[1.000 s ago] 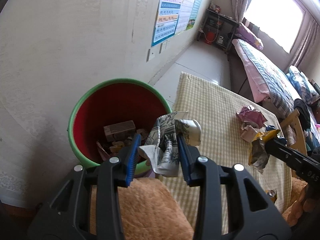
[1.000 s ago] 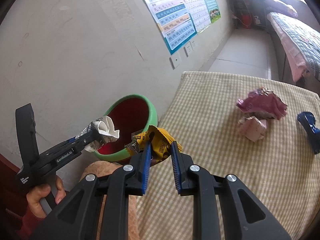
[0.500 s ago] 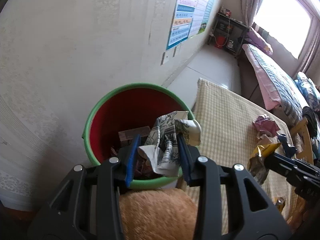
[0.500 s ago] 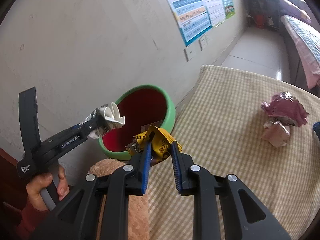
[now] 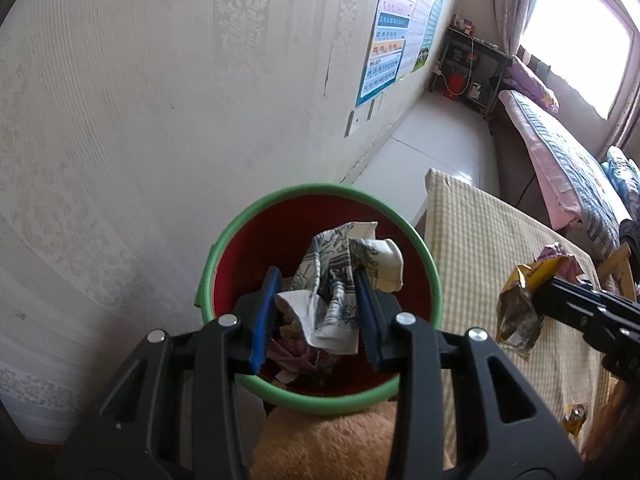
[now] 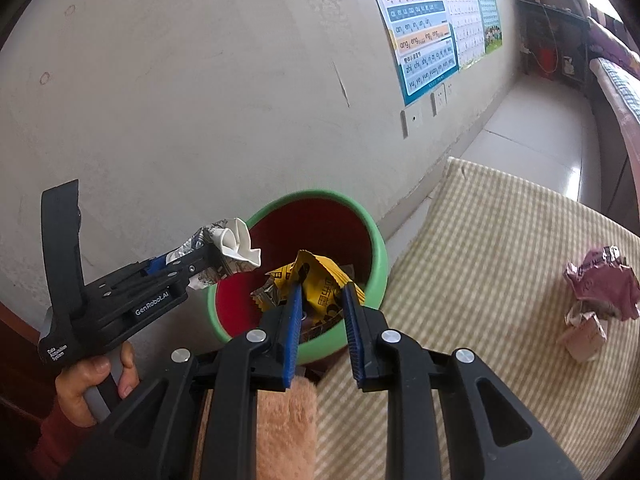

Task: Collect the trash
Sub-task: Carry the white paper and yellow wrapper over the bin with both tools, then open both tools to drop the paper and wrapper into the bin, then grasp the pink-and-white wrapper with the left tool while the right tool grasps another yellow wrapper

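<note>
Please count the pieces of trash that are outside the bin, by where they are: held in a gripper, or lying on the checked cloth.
Held in a gripper: 2, the white printed wrapper in the left gripper and the yellow wrapper in the right gripper.
Lying on the checked cloth: 2, the pink wrapper and the pale crumpled paper beside it.
Total: 4

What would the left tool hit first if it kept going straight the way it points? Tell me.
Probably the trash already lying in the green-rimmed bin: the left tool, shut on a crumpled printed wrapper, points down into its red inside. Depth is unclear.
</note>
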### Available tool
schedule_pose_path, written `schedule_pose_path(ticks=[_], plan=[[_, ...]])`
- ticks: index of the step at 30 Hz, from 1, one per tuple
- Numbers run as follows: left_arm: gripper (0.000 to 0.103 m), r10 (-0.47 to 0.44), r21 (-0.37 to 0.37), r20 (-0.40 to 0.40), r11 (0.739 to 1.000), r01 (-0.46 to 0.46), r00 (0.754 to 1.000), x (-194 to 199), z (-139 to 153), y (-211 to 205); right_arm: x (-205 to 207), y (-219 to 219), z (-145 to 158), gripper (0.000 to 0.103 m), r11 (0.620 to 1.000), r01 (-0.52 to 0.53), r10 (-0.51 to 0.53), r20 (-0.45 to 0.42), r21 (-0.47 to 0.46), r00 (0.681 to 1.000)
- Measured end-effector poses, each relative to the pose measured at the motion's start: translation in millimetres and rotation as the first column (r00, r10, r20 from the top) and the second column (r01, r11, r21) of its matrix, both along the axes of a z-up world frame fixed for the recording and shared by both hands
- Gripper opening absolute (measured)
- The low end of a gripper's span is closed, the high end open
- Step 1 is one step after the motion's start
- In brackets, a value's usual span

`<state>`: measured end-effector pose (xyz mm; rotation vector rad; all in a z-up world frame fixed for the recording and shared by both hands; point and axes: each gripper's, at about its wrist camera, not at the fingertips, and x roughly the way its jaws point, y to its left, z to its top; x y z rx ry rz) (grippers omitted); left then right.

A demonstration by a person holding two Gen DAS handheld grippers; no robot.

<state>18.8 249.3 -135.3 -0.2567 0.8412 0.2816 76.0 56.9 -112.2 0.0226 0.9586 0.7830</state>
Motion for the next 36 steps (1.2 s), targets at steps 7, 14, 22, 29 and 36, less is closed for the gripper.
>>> schedule_pose_path(ticks=[7, 14, 22, 29, 36], plan=[[0.035, 0.002, -0.014, -0.005, 1.000, -0.002, 1.000, 13, -7, 6, 10, 19, -6, 0.021, 1.000, -0.022, 0.022, -0.004, -0.022, 1.000], [0.036, 0.013, -0.076, -0.044, 0.997, -0.016, 0.999, 26, -28, 17, 15, 36, -14, 0.021, 0.997, -0.056, 0.057, 0.014, -0.058, 0.998], [0.058, 0.028, -0.074, -0.081, 0.997, -0.034, 0.996, 39, -41, 22, 26, 49, -19, 0.036, 0.993, -0.087, 0.089, 0.018, -0.079, 0.996], [0.062, 0.039, -0.059, -0.082, 0.997, -0.044, 0.996, 25, -37, 19, 19, 13, -17, 0.037, 0.999, -0.024, 0.025, 0.008, -0.039, 1.000], [0.062, 0.005, -0.050, -0.041, 0.999, -0.007, 0.999, 2, -13, -12, -12, -101, -16, 0.042, 0.985, 0.152, -0.153, -0.007, -0.086, 0.988]])
